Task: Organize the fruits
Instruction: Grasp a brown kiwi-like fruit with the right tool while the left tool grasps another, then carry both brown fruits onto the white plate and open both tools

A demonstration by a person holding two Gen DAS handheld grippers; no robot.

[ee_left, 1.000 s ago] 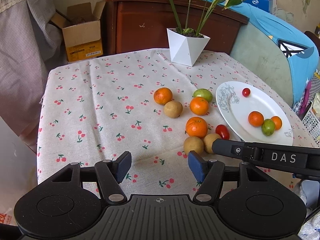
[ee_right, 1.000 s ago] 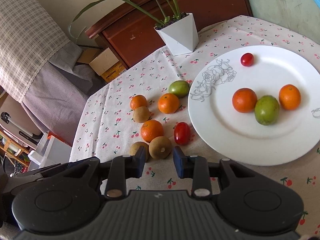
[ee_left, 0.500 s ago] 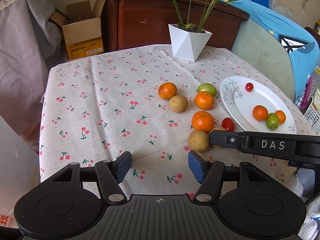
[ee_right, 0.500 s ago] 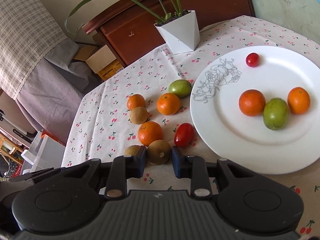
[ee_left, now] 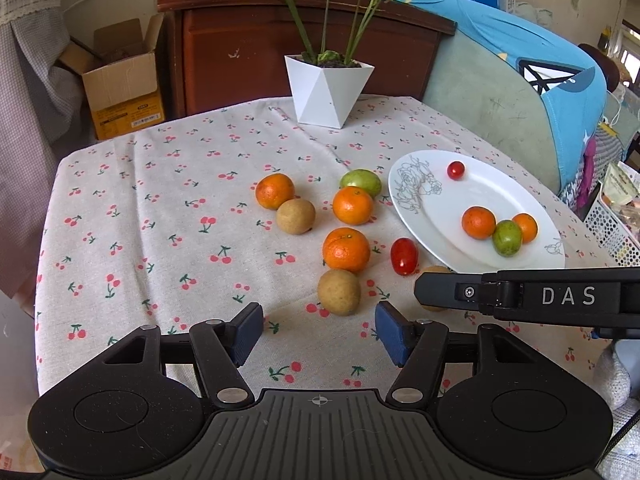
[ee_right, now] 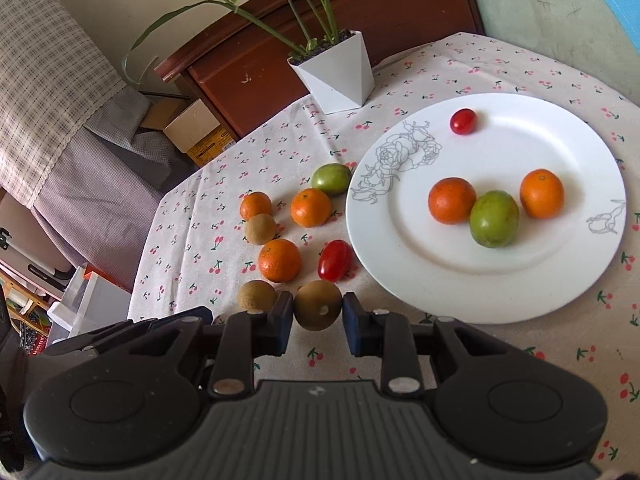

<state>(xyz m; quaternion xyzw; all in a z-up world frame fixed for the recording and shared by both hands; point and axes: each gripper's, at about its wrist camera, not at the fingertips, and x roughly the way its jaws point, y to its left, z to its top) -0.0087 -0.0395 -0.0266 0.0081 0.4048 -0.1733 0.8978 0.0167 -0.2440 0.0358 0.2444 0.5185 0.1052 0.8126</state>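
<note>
Closing jaws have just been brought in on a brown longan-like fruit (ee_right: pixel 319 305) by the right gripper (ee_right: pixel 319 312), and the fruit is now clamped between the two dark pads, low over the cherry-print tablecloth (ee_left: pixel 160 220) near its front edge. Beside it, to the left, a second brown fruit (ee_right: pixel 257 295) is left lying on the cloth, with a red grape tomato (ee_right: pixel 335 260) and a tangerine (ee_right: pixel 279 260) just beyond. The white plate (ee_right: pixel 520 296), set toward the right edge, lies just ahead and to the right of the held fruit, so a short carry that way is likely called for. Nearer by far to the plate is the right hand. The left gripper (ee_left: pixel 319 334) is held apart, nothing between its blue pads, above bare cloth.
</note>
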